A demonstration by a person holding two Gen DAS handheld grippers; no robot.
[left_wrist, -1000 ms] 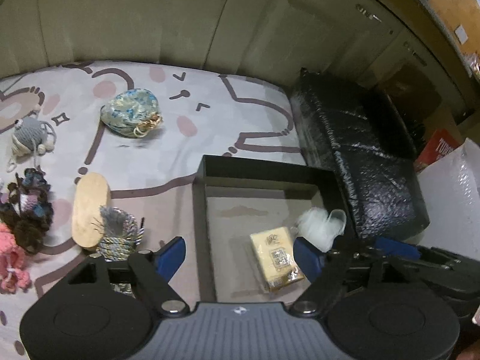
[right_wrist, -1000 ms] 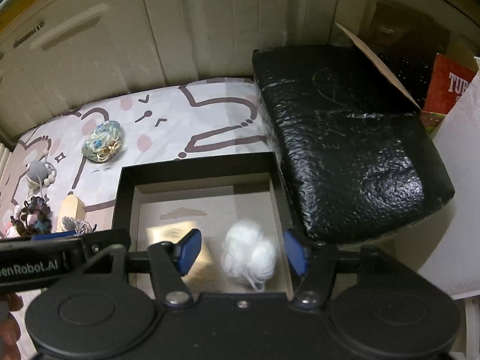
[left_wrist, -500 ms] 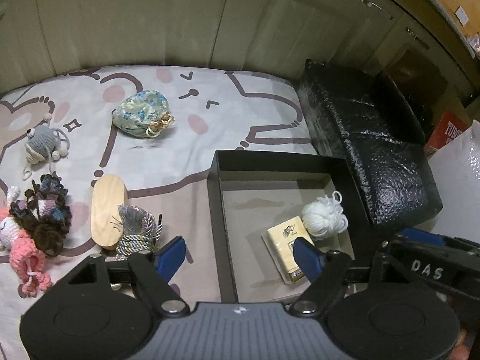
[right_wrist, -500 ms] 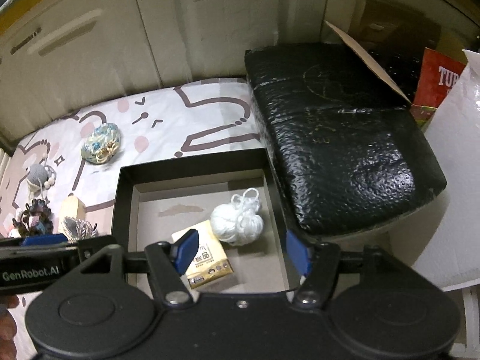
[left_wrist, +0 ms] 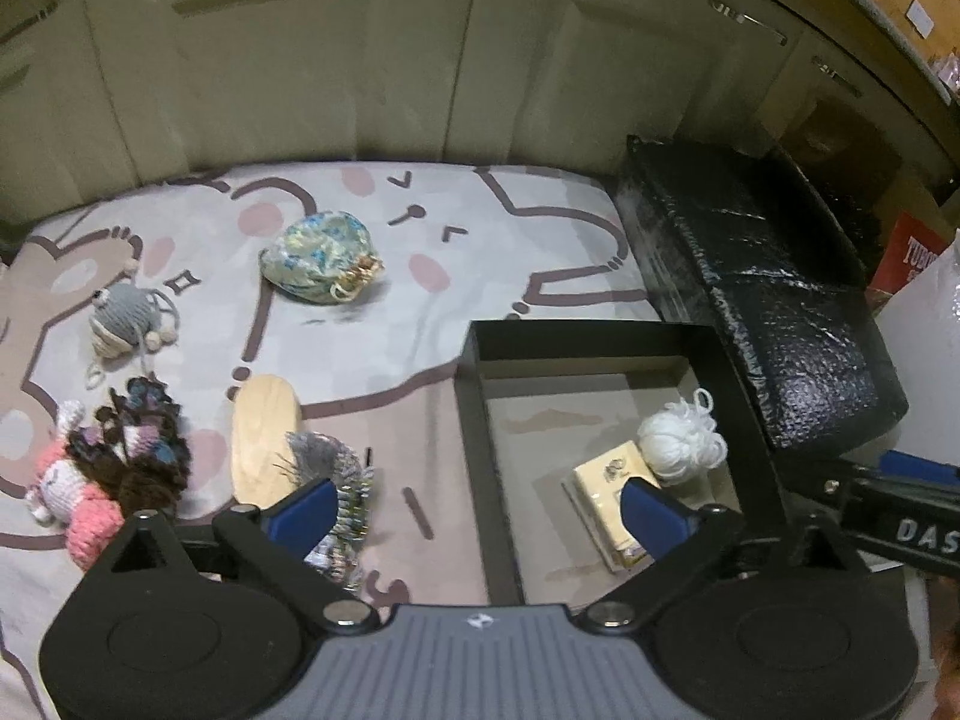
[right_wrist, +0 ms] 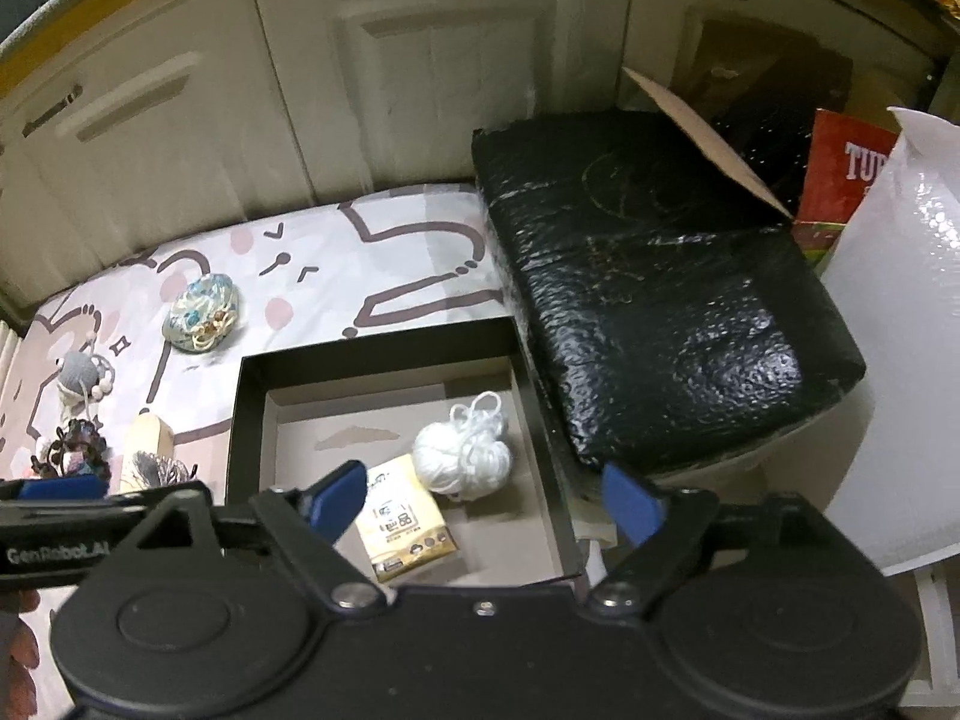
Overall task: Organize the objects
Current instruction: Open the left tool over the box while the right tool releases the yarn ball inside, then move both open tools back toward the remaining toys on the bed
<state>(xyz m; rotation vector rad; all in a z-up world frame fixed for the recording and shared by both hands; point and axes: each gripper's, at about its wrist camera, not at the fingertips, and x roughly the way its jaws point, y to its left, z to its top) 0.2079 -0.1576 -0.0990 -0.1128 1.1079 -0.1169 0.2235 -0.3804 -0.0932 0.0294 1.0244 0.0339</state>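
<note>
- The patterned sheet (left_wrist: 372, 324) is spread in front of pale cabinet doors and carries every loose item; a black wrapped block (left_wrist: 756, 300) closes off its right side, so open room for moving is found only on the left and in the middle.
- The black box (left_wrist: 600, 333) sits on the sheet hard against that block, its open top facing up; its left wall stands as an edge between the loose items and the inside.
- Inside the box, a white yarn ball (right_wrist: 465, 450) and a yellow packet (right_wrist: 405, 519) lie just beside each other, toward the near right; the far left part of its floor is bare.
- Left of the box the unsorted things are found: a floral pouch (left_wrist: 321, 264) far back, a grey crochet toy (left_wrist: 123, 318), a dark yarn bundle (left_wrist: 141, 444) over a pink crochet doll (left_wrist: 78, 498), and a wooden oval (left_wrist: 264, 432) whose long axis runs away from the camera.
- A grey tassel bundle (left_wrist: 330, 468) rests against the oval's near end, just ahead of the left gripper (left_wrist: 474, 510) and toward its left finger; this hand is judged nearer to it.
- The left gripper's jaws have just been opening and stand wide, nothing between them.
- The right gripper (right_wrist: 483, 501) hangs over the box's near side, jaws just opened, released, grasping nothing.
</note>
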